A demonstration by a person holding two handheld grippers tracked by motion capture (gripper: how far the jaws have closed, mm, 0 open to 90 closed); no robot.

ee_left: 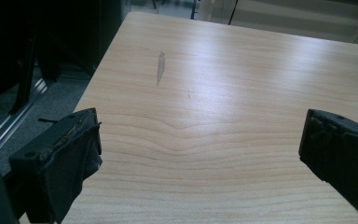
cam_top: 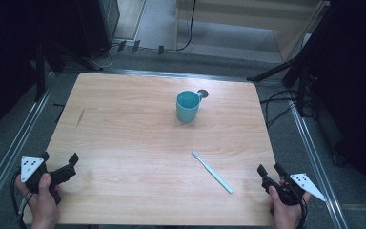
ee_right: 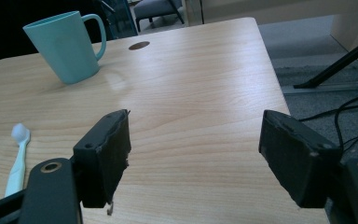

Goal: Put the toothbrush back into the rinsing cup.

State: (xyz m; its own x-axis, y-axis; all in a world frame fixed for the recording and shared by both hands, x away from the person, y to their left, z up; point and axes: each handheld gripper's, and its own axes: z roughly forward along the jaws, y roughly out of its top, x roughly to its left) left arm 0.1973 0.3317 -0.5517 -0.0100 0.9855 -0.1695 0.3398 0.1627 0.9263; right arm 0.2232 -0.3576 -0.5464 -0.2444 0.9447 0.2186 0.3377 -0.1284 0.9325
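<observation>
Both grippers, left gripper point(cam_top: 59, 157) and right gripper point(cam_top: 269, 168), sit spread-jawed at the table point(cam_top: 124, 124) near corners; mug point(cam_top: 188, 106) and toothbrush point(cam_top: 212, 171) well apart. The right gripper view catches the mug handle.

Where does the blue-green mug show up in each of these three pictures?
High view: the mug stands upright right of centre, toward the table's far edge.
Left gripper view: not in this picture.
Right gripper view: the mug sits at top left, handle to the right.
Shared landmark: the dark round hole in the table, just behind the mug in the high view, lies right of it in the right gripper view.
</observation>
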